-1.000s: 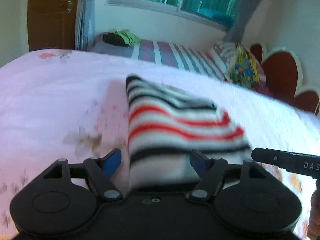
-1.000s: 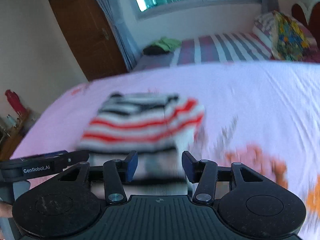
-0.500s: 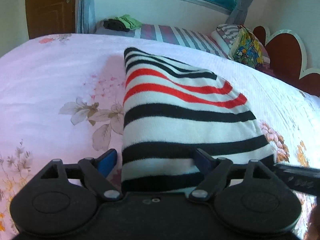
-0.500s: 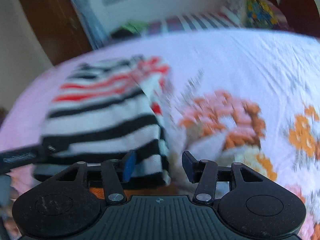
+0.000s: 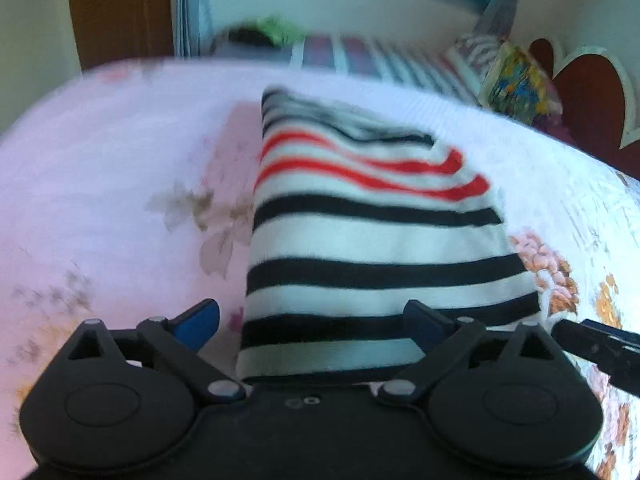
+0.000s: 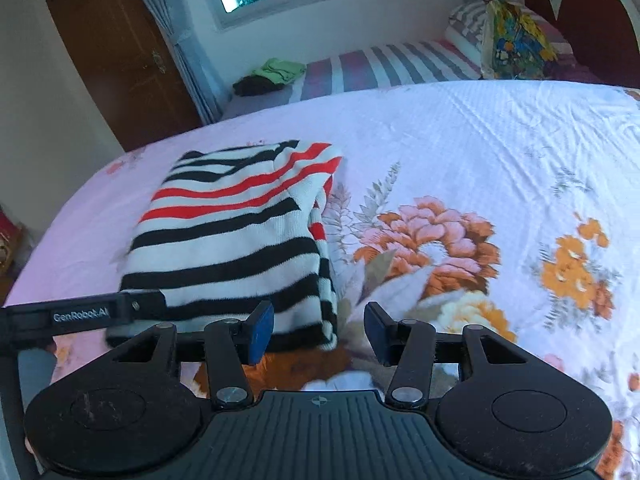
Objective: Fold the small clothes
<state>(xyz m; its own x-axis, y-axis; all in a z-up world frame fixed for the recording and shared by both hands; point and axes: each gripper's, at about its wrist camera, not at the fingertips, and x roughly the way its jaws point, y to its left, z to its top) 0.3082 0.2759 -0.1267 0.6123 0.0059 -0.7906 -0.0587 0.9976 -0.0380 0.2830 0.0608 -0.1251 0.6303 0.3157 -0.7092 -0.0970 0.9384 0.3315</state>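
A folded knit garment [image 5: 360, 240] with black, white and red stripes lies flat on the pink flowered bed sheet [image 5: 100, 200]. My left gripper [image 5: 312, 316] hovers at its near edge, jaws opening wide. The edge lies between them, and the left pad stands apart from the cloth. In the right wrist view the garment [image 6: 232, 240] lies to the left. My right gripper [image 6: 319, 328] stands open over its near right corner, pads not pressing on it. The left gripper's body [image 6: 80, 316] shows at the left edge there. The right gripper's body [image 5: 600, 348] shows in the left wrist view.
The flowered sheet [image 6: 480, 140] stretches wide to the right of the garment. Beyond it stands a second bed with a striped cover [image 6: 380, 64], green and dark clothes [image 6: 272, 74] on it, a colourful pillow [image 6: 516, 44], a heart-shaped headboard [image 6: 592, 12] and a brown door [image 6: 112, 48].
The left jaws have spread wider around the garment's near edge. The right gripper has shifted to the right, so the garment now sits left of its fingers. The garment stays folded on the sheet.
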